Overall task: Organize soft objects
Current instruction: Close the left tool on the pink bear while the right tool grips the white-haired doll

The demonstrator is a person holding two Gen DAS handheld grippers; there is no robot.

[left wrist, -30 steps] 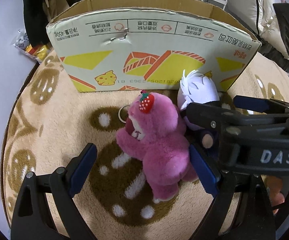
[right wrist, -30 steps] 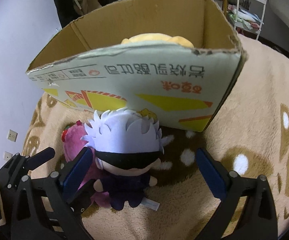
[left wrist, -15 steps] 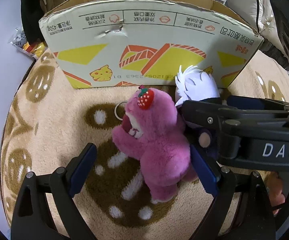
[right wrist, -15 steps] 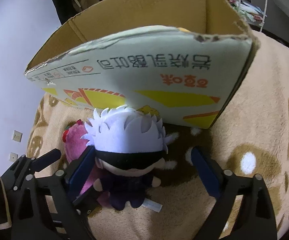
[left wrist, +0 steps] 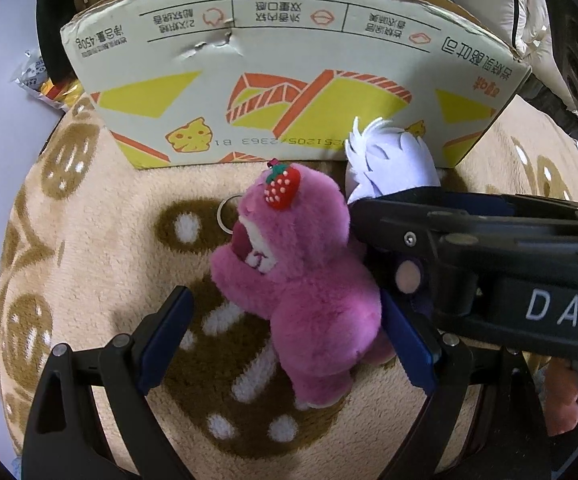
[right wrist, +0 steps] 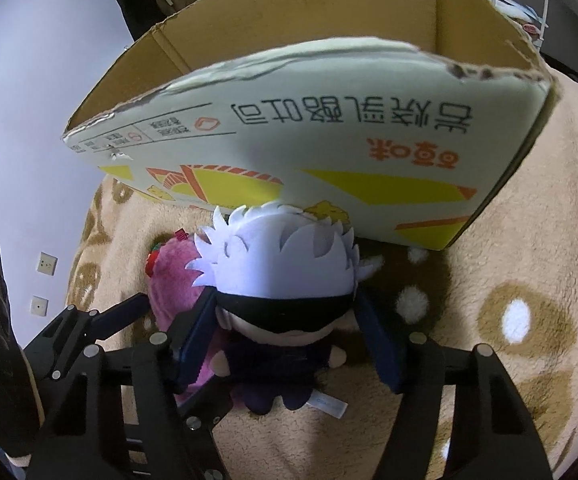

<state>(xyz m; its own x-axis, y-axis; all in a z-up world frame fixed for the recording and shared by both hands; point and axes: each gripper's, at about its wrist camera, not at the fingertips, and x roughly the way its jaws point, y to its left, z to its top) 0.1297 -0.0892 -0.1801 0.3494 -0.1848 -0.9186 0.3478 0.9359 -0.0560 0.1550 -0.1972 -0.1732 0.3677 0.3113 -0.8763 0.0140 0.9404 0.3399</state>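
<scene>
The right gripper [right wrist: 289, 340] has just been closing its jaws; its two blue pads now flank the head of the white-haired plush doll in dark clothes [right wrist: 285, 280], at or very near contact, though a firm grasp cannot be confirmed. The left gripper [left wrist: 285, 344] is spread wide: its right pad touches the back of the pink furry plush bear with a strawberry on its head [left wrist: 309, 280], its left pad stands clear. Two plush toys lie side by side, touching, on the beige brown-patterned fleece blanket [left wrist: 89, 240]. One open printed cardboard box [right wrist: 329, 140] stands just beyond them; open blanket remains on either side.
</scene>
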